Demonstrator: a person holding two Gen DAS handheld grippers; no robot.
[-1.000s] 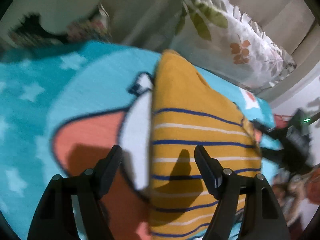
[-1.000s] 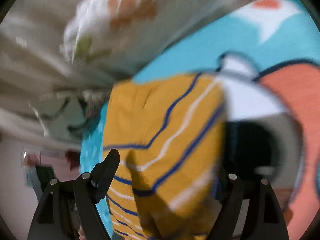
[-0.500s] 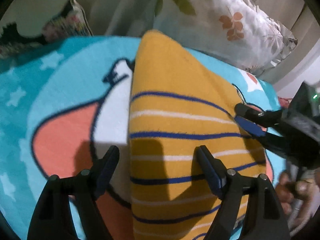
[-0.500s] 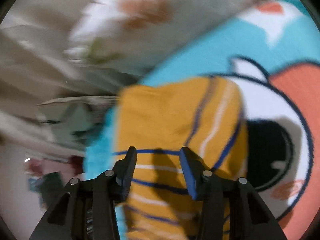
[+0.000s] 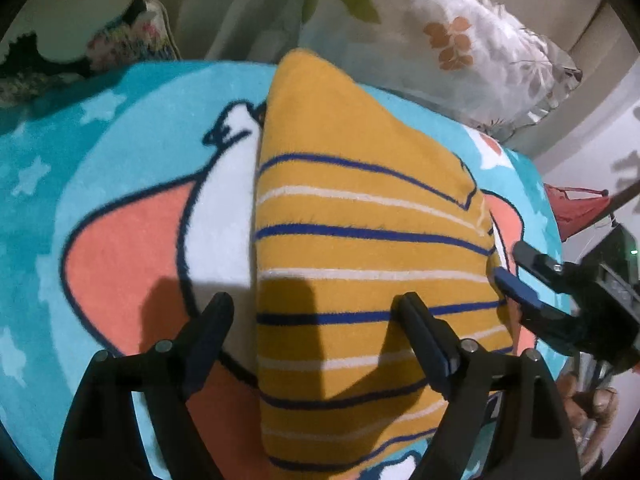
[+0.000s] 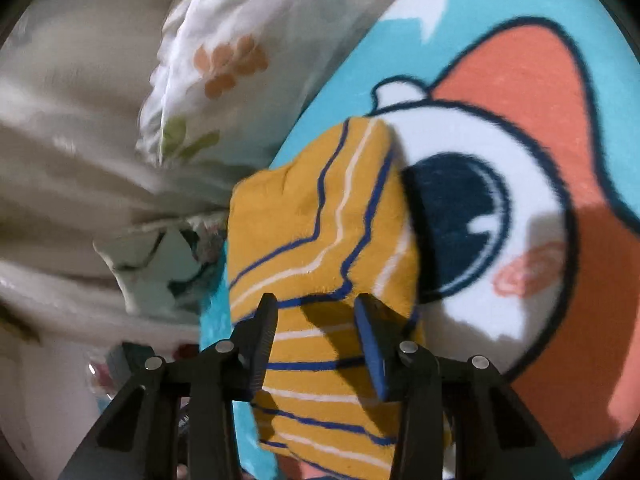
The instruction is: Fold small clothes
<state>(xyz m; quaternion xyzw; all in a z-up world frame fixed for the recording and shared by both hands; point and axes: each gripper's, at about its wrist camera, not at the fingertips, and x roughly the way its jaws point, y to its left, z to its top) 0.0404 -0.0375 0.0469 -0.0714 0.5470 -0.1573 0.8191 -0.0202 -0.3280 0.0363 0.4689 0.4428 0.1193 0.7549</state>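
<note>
While both grippers' jaws open over the folded garment, only the left view shows the right gripper.

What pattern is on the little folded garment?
Mustard yellow garment with thin blue and white stripes, clearest in the left wrist view.

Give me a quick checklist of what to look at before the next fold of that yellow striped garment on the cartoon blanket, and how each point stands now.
1. Yellow striped garment lies flat on the blanket: ok.
2. Left gripper free of cloth: ok; jaws opening, spanning the garment's left edge, pads not pressing.
3. Right gripper has a hold: not ok; jaws opening above the cloth, nothing pinched.
4. Grippers clear of each other: ok, the right one sits at the garment's far side.
5. Floral pillow off the garment: ok.
6. Layers beneath lie even: cannot tell.
</note>
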